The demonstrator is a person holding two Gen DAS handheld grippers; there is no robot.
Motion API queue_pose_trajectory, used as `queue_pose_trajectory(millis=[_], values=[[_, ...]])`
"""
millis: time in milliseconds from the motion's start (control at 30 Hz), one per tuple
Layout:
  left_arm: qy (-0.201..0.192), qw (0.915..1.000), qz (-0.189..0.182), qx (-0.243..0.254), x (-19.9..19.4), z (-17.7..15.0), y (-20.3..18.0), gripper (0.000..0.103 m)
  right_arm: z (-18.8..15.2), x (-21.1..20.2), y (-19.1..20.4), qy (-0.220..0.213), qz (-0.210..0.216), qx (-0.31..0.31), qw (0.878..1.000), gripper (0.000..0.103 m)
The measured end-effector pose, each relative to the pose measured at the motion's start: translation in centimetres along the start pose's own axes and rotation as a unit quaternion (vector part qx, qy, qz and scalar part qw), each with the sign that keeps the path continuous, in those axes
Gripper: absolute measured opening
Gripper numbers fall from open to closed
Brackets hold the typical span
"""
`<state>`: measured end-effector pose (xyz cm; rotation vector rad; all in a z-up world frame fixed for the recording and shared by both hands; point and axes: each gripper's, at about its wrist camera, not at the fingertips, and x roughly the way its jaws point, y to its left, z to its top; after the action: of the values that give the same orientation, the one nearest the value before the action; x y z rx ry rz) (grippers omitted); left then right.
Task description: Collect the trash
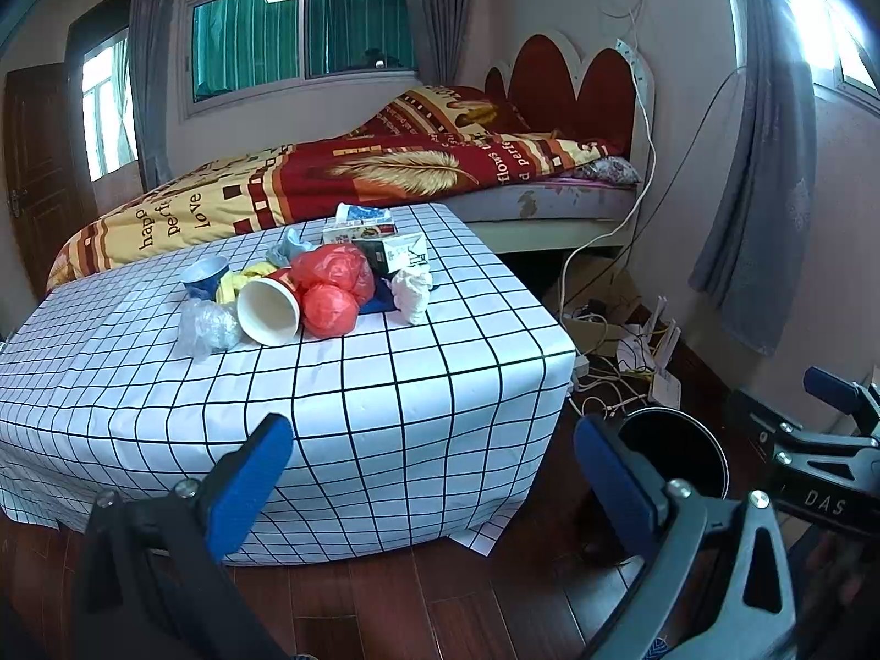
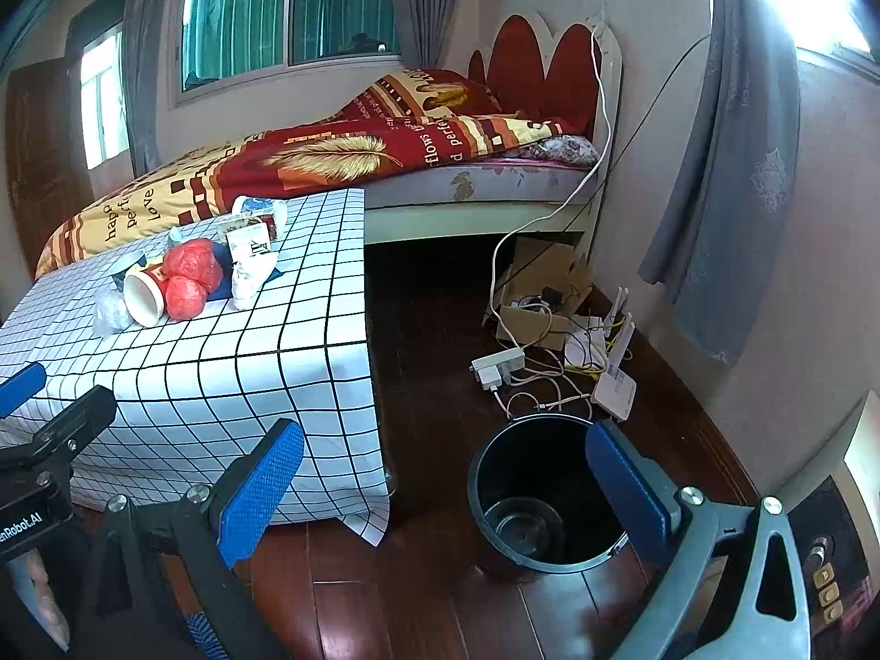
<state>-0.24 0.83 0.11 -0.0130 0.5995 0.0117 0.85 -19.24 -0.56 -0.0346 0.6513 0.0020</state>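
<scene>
Both the left gripper [image 1: 432, 473] and the right gripper [image 2: 445, 478] have fingers spread wide, holding nothing. The trash pile [image 1: 308, 291] sits mid-desk [image 1: 385, 385], away from its edges; the black bin [image 2: 544, 495] stands on open floor [image 2: 429, 330] beside it.

A checked cloth covers the bench [image 1: 385, 385] ahead of the hand-held grippers. On it lie a paper cup [image 1: 269, 305], red bags [image 1: 333, 286], cartons [image 1: 360, 225] and crumpled wrappers [image 1: 206, 330].

Table front: we see bare checked cloth [image 1: 385, 385] ahead of the trash pile [image 1: 308, 291].
Bin mouth: black bin [image 2: 544, 495] stands uncovered on the floor.
Obstacles: cables and power strip [image 2: 498, 366] lie just behind the bin.
</scene>
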Motion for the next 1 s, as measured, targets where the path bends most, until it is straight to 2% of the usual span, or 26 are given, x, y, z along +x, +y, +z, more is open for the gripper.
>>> queue_pose_trajectory(millis=[1000], values=[[0.002, 1.0000, 0.000, -0.001, -0.05, -0.30, -0.47, 0.103, -0.71, 0.20, 0.02, 0.005, 0.001, 0.002, 1.000, 0.103]])
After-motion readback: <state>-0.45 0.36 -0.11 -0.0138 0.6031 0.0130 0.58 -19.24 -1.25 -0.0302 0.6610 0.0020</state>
